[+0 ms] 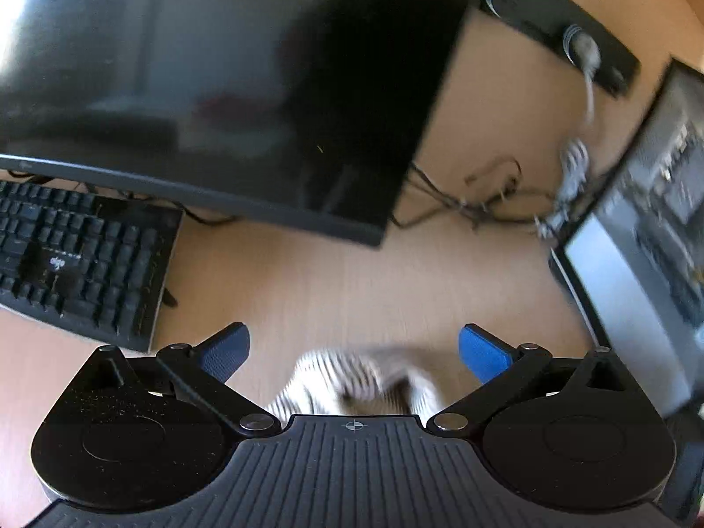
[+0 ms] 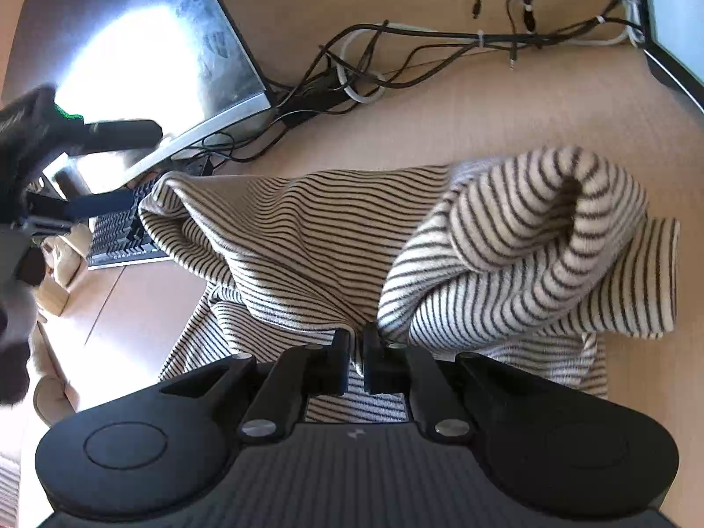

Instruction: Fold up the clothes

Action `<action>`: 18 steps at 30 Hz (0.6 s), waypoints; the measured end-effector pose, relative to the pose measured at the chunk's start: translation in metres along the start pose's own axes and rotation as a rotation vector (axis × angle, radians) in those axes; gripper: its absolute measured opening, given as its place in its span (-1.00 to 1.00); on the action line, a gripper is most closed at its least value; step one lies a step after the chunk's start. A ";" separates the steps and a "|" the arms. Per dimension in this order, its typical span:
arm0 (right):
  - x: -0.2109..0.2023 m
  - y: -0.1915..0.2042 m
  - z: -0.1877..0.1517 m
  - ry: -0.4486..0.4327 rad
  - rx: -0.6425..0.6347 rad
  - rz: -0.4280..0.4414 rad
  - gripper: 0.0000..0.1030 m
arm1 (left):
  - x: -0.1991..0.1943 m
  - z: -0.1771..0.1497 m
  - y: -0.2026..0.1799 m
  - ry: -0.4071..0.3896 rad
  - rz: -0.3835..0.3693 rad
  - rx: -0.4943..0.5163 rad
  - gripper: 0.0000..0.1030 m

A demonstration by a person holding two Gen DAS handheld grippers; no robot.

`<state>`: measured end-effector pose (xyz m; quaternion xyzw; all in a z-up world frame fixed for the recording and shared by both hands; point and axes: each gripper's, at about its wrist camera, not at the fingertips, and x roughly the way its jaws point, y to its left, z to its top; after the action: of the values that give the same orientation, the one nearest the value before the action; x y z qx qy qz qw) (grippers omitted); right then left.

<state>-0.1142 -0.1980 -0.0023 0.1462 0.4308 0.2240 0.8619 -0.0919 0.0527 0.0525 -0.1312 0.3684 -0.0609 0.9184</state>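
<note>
Fingers, right gripper point(image 2: 355, 343): black, drawn close together, a fold of the striped top point(image 2: 308, 237) pinched between them.
Fingers, left gripper point(image 1: 354, 352): blue pads point(image 1: 482, 352) spread wide, nothing between them; the view is blurred.

Top: cream knit with thin dark stripes. In the right view it lies bunched on the desk point(image 2: 506, 101) straight ahead of the fingers, spreading to both sides. A thick rolled part sits ahead and to the right of the fingers; a flatter, sagging panel lies ahead and to the left. More cloth passes under the gripper body. In the left view a blurred striped bit shows low between the open fingers, close to the gripper body.

Desk: pale wood, beyond the cloth in both views.

Cables point(image 2: 396, 53): dark and white tangle, far ahead of the right fingers, past the top.

Monitor point(image 1: 211, 88): dark screen, well ahead and left of the left fingers. A second screen point(image 1: 638, 264) stands to their right.

Keyboard point(image 1: 79, 259): black, left of the left fingers, below the monitor's edge.

Left gripper, as seen in the right view: far left, blurred, apart from the top.
</note>
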 end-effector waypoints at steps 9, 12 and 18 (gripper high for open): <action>-0.018 0.002 -0.005 -0.017 -0.021 -0.026 -0.93 | 0.049 -0.020 -0.011 0.140 0.031 0.163 -0.09; -0.049 0.006 0.003 -0.051 -0.022 -0.003 -0.80 | 0.045 -0.038 -0.007 0.138 0.046 0.218 -0.04; -0.098 0.024 0.037 -0.283 -0.190 -0.088 0.15 | 0.043 -0.044 -0.006 0.115 0.081 0.231 0.25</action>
<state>-0.1423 -0.2293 0.0961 0.0753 0.2883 0.2029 0.9328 -0.0917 0.0289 -0.0047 -0.0059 0.4158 -0.0733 0.9065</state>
